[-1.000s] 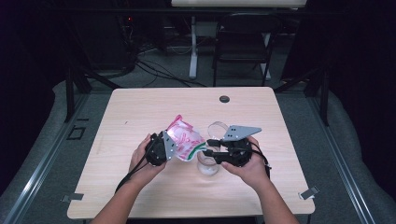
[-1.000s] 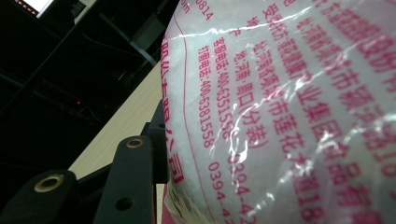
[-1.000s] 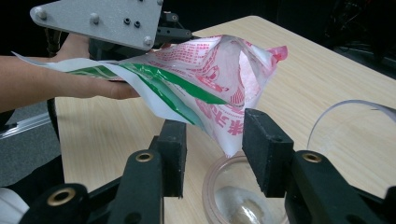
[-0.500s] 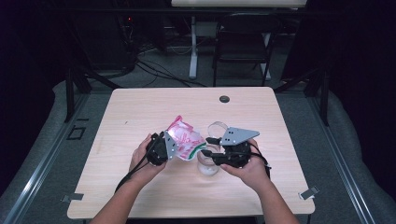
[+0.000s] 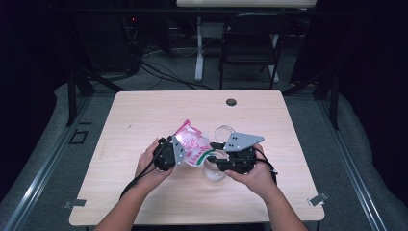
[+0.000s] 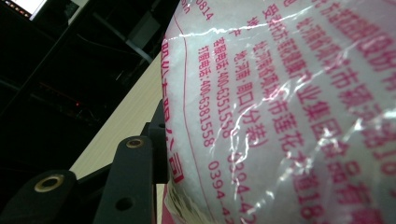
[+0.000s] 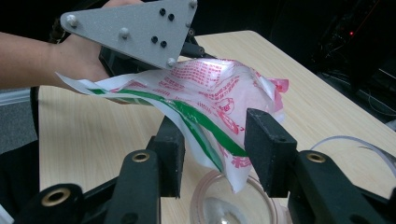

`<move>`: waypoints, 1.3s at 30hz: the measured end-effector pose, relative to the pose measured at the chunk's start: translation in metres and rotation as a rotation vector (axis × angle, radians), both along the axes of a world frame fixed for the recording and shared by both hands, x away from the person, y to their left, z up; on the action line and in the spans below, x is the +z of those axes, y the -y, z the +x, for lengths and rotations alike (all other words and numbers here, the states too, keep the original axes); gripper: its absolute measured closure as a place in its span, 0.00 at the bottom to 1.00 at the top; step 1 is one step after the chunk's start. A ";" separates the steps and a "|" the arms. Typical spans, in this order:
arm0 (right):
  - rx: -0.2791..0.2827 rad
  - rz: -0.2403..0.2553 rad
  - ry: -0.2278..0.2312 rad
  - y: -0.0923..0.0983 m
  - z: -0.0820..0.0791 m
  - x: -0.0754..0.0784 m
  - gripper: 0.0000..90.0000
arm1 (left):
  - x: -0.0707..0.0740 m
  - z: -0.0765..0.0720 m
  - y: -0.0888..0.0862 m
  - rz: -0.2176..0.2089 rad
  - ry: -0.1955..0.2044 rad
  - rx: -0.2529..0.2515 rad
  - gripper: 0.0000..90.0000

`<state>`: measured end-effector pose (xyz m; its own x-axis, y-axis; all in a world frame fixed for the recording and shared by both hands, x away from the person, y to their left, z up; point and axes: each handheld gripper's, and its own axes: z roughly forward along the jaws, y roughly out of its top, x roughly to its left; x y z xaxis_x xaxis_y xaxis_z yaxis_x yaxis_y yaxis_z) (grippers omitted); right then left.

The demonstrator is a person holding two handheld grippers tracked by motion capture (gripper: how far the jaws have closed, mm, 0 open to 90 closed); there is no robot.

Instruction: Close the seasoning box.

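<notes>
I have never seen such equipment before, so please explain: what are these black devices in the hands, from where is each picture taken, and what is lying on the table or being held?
A person sits at a wooden table and holds a hand tool with two black jaws in each hand. The high view looks down from above the table. The other two pictures come from small cameras riding on the tools.

The left gripper holds a pink-printed plastic bag of white powder, pressed against one jaw in the left gripper view. The right gripper has the bag's green-striped corner between its open jaws, which have just been opening a little. Below that corner a clear cup stands on the table. A clear lid lies behind it.
</notes>
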<state>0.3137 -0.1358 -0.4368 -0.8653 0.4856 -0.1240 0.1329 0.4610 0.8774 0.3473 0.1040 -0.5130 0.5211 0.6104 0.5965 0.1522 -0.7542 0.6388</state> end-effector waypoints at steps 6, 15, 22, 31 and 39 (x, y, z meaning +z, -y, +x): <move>-0.006 -0.016 0.000 -0.002 0.001 -0.003 0.65 | 0.001 -0.002 0.003 -0.006 0.001 -0.006 0.65; -0.008 -0.035 -0.016 -0.006 0.004 -0.008 0.74 | -0.002 -0.005 0.008 0.001 0.006 -0.023 0.65; -0.011 -0.019 -0.028 -0.005 0.003 -0.007 0.89 | 0.001 -0.004 0.008 0.006 0.019 -0.024 0.65; -0.009 -0.007 -0.027 -0.004 0.003 -0.007 1.00 | 0.004 -0.005 0.009 0.026 0.037 -0.027 0.65; -0.003 -0.003 -0.047 -0.002 0.004 -0.007 1.00 | 0.006 -0.004 0.009 0.049 0.058 -0.033 0.65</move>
<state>0.3177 -0.1338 -0.4438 -0.8690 0.4875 -0.0845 0.1752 0.4629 0.8689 0.3430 0.0946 -0.5068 0.5042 0.5628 0.6550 0.0906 -0.7888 0.6080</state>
